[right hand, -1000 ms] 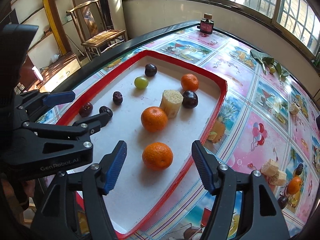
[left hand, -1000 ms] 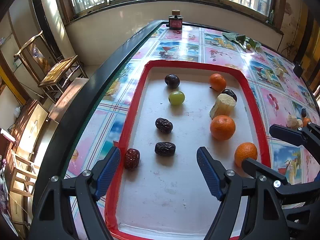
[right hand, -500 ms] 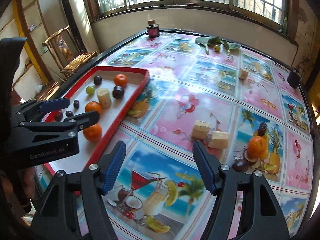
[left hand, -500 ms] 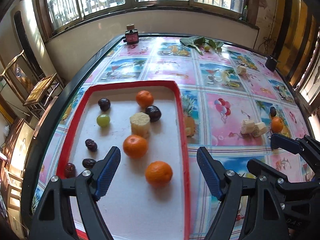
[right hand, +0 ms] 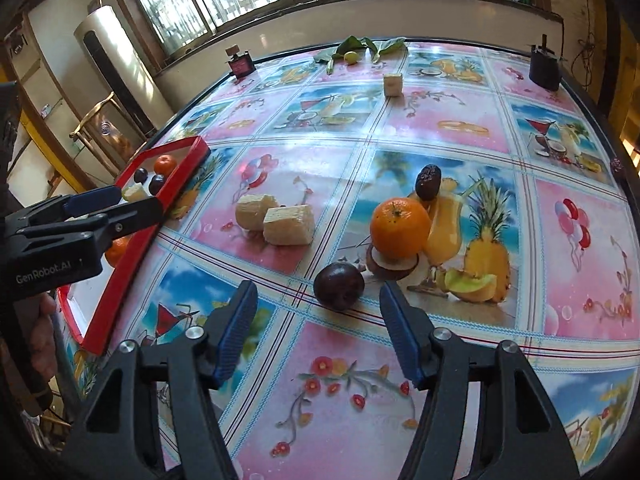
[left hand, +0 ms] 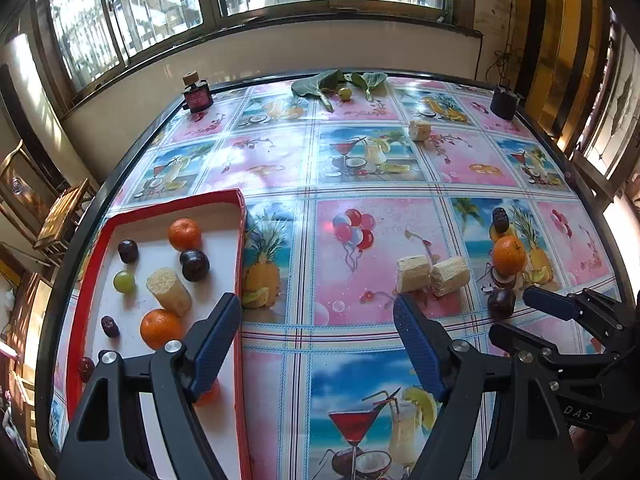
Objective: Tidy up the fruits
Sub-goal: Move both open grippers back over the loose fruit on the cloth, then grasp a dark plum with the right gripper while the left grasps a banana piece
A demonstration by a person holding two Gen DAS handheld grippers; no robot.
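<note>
Plum (right hand: pixel 339 286) is our next pick: dark, round, loose on the table (right hand: pixel 460 128) well right of the tray (left hand: pixel 240 240). A second ago both grippers hung over the tray with an orange between the right fingers; now both have swung right, away from the tray, onto the leftover fruit. We read that as one drop done, next fetch starting. Tray holds oranges, plums, a grape, dates and a cane chunk. Beyond the plum sit an orange (right hand: pixel 400 228), a date (right hand: pixel 428 182) and two cane chunks (right hand: pixel 274 216). Right gripper (right hand: pixel 318 332) is spread wide, empty, angled down, plum just ahead between the tips. Left gripper (left hand: pixel 318 344) is also wide and empty, hovering beside the tray's right rim.
</note>
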